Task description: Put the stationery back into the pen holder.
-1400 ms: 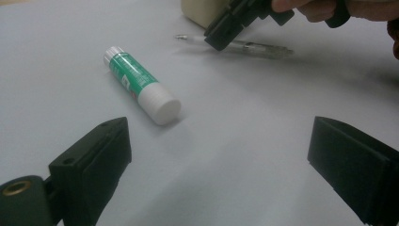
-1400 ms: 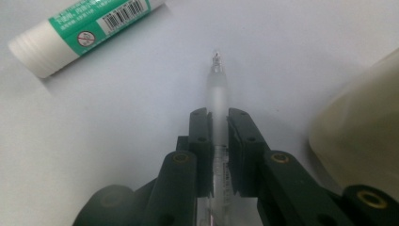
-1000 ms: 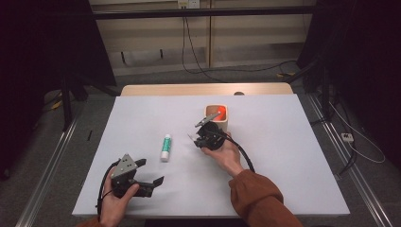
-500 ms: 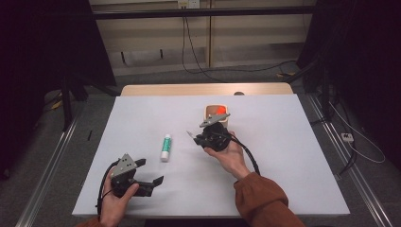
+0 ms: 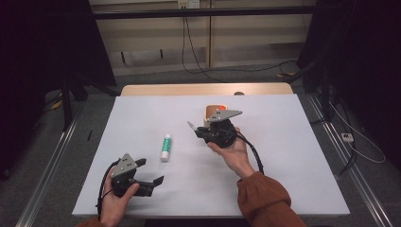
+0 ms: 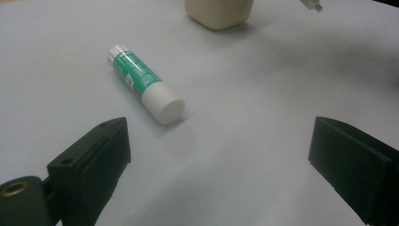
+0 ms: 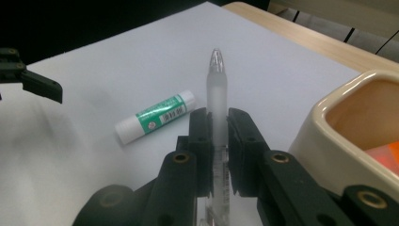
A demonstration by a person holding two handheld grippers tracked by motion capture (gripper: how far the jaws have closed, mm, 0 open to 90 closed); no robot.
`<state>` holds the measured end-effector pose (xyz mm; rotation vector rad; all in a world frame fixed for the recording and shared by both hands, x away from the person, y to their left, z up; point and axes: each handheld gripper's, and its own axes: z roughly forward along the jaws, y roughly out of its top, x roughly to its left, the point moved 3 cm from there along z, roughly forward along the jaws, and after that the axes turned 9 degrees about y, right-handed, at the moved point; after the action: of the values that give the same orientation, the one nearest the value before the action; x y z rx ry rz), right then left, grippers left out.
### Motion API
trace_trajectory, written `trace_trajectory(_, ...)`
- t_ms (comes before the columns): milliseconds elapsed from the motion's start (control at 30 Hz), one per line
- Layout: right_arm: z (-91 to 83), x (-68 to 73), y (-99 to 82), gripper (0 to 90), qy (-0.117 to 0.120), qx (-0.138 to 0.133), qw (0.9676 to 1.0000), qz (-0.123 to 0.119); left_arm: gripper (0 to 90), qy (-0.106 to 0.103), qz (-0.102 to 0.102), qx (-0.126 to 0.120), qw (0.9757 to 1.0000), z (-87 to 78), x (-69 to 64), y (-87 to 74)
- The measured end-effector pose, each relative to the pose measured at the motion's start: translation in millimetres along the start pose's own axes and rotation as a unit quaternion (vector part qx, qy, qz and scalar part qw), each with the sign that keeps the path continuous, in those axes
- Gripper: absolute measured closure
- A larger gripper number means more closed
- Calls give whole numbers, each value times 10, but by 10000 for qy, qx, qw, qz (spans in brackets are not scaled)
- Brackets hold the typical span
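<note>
Frosted translucent pen (image 7: 217, 101), clear rounded tip, was clamped between the right gripper (image 7: 217, 141) jaws, lifted above the tabletop (image 5: 293, 156), just beside the cream cup (image 7: 350, 136).

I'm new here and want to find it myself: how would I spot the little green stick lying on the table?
Start at the white table and find the cream cup near its far middle. Nearer the person and to the left, between the two hand-held claws, lies the glue stick. It is a short tube on its side, untouched, green-labelled with a white cap, unlike the thin frosted pen clamped in the right claw.
</note>
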<state>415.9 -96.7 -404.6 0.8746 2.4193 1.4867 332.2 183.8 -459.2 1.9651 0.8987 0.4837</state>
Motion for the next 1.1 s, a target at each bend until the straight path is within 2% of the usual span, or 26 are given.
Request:
trace_trajectory(567, -117, -11, 143, 810, 40, -664, 9976, -167, 61, -17, 6, -39, 10000, -3, 2, 1)
trace_trajectory(767, -202, -30, 217, 810, -14, -937, 9954, -212, 61, -16, -10, -29, 10000, -2, 3, 1)
trace_trajectory(833, -232, -21, 243, 810, -85, -1006, 9945, -293, 60, -20, 13, -5, 10000, -3, -1, 1)
trace_trajectory(1100, -360, -69, 343, 810, -153, -1336, 9905, -297, 61, -30, -12, -21, 10000, -2, 1, -2)
